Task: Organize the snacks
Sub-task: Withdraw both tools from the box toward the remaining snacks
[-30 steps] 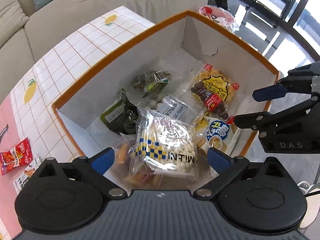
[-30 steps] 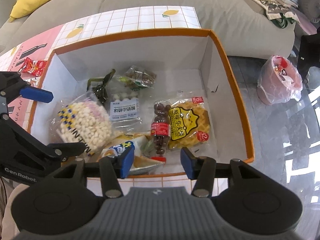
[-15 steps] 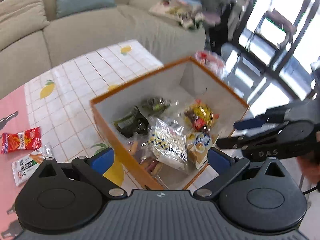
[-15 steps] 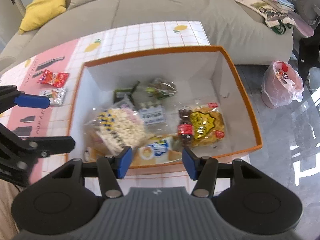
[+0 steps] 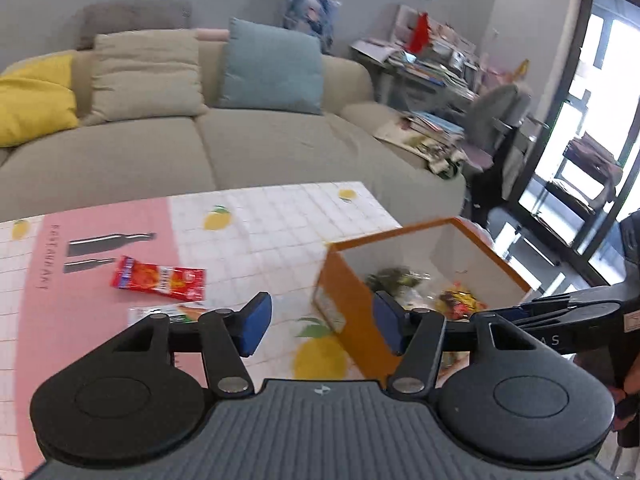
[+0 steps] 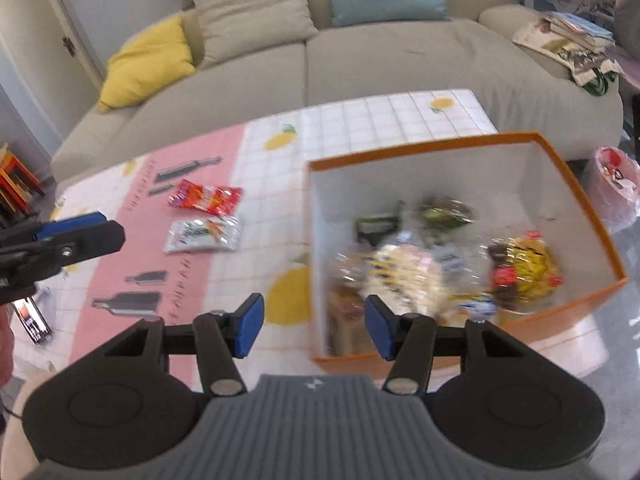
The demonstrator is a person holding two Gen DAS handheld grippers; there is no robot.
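1. Presently, most of the snacks are seen gathered inside the orange box point(image 6: 460, 148), which stands on the right part of the tabletop point(image 6: 360, 120); a puffed-ball bag point(image 6: 404, 276), a yellow waffle pack point(image 6: 532, 264) and dark green packets point(image 6: 376, 226) are heaped near its front wall, blurred in the right wrist view.
2. Two packets are left outside the box, well apart from it on the pink part of the cloth: a red packet point(image 5: 160, 278) and, just beside it on the near side, a white packet point(image 6: 204, 234). They are judged to be what remains to be collected.
3. Nothing is held by the left tool point(image 5: 318, 326); its blue pads are spread apart above the tabletop, between the loose packets and the box's outer wall. It is probably kept parted so that a flat packet can be taken next.
4. Nothing is gripped by the right tool point(image 6: 314, 326) either; its jaws stand apart, raised above the box's near left corner.
5. Flat foil packets lying flush on cloth are judged awkward to pinch; an edge may have to be caught.
6. Beyond the tabletop a beige sofa point(image 5: 200, 148) with cushions is seen.
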